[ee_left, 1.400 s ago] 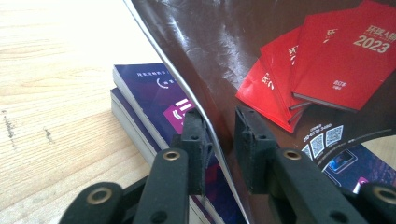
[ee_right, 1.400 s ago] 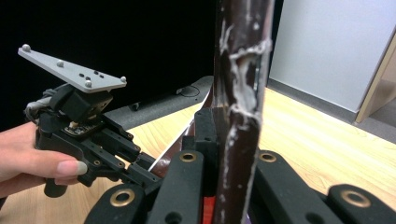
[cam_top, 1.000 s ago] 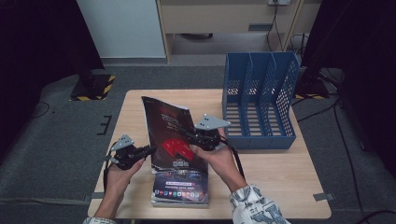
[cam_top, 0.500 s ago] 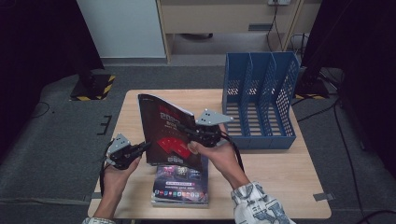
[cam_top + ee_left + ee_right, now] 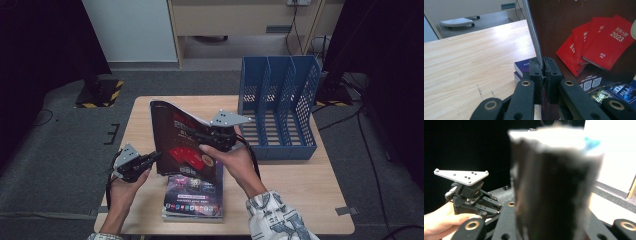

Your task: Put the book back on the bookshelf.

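Note:
A dark magazine (image 5: 180, 145) with red booklets on its cover (image 5: 599, 37) stands nearly upright above the table. My left gripper (image 5: 154, 158) is shut on its lower left edge, and the pads (image 5: 535, 66) pinch the thin page edge. My right gripper (image 5: 200, 137) grips the magazine's right side near its top. Its jaws have just been opening a little, and the blurred, bowed magazine (image 5: 554, 182) still fills the gap between them. The left gripper (image 5: 499, 207), with its grey plate, also shows in the right gripper view.
A stack of magazines (image 5: 192, 197) lies flat below the raised one, near the front edge of the wooden table (image 5: 310, 180). A blue slotted file rack (image 5: 277, 115) stands at the back right. Dark floor surrounds the table.
The magazine has tipped from a backward lean to nearly upright. My right hand rose slightly with it, and my left hand shifted a little to the left.

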Tool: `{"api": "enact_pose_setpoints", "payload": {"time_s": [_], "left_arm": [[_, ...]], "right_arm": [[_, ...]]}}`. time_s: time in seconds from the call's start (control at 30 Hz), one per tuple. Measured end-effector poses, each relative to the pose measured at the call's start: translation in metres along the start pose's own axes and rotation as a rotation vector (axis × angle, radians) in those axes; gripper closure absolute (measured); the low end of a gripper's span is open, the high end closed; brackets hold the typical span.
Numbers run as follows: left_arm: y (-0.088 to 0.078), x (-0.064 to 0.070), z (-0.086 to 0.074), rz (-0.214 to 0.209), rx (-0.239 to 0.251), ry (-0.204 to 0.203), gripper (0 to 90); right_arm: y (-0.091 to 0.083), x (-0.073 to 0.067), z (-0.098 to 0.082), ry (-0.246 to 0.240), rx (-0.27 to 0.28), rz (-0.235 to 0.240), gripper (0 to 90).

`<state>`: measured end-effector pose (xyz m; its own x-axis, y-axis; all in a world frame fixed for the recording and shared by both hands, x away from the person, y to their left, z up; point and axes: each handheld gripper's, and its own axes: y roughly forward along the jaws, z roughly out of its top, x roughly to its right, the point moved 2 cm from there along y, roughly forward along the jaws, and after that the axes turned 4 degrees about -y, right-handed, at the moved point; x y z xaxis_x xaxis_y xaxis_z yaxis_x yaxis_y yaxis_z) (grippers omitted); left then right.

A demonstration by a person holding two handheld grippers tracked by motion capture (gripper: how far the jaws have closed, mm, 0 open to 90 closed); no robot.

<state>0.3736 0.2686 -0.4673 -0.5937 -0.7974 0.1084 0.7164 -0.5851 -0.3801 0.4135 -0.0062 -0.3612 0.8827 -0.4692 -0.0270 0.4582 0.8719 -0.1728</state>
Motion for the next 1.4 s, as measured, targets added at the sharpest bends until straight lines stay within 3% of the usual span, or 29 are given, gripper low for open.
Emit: {"api": "enact_pose_setpoints", "payload": {"time_s": [0.1, 0.3, 0.67, 0.83, 1.0, 1.1, 1.23, 1.4], "left_arm": [[0.000, -0.001, -0.001, -0.002, 0.004, -0.010, 85.5], [0.000, -0.002, -0.002, -0.001, 0.000, -0.027, 85.6], [0.000, -0.003, -0.002, 0.002, 0.001, -0.031, 84.8], [-0.001, -0.003, -0.002, -0.003, -0.002, -0.014, 84.4], [-0.001, -0.004, -0.002, -0.011, 0.004, -0.020, 83.1], [-0.001, -0.005, -0.004, 0.019, 0.007, -0.015, 76.9], [0.000, -0.009, -0.006, 0.066, 0.011, -0.020, 53.3], [0.001, -0.025, -0.016, 0.162, -0.040, -0.063, 32.1]], "right_arm": [[0.000, 0.001, -0.001, -0.017, 0.003, -0.027, 84.6], [0.001, 0.001, -0.002, -0.031, 0.013, -0.068, 86.1], [0.002, 0.000, -0.002, -0.050, 0.020, -0.078, 86.8], [0.004, -0.001, 0.000, -0.037, 0.011, -0.061, 86.6], [0.005, 0.001, 0.000, -0.026, 0.002, -0.083, 86.9], [0.005, 0.000, 0.002, -0.030, 0.001, -0.094, 86.9], [0.005, -0.002, 0.006, -0.049, -0.003, -0.092, 87.0], [0.004, -0.002, 0.015, -0.065, 0.001, -0.103, 86.9]]}}
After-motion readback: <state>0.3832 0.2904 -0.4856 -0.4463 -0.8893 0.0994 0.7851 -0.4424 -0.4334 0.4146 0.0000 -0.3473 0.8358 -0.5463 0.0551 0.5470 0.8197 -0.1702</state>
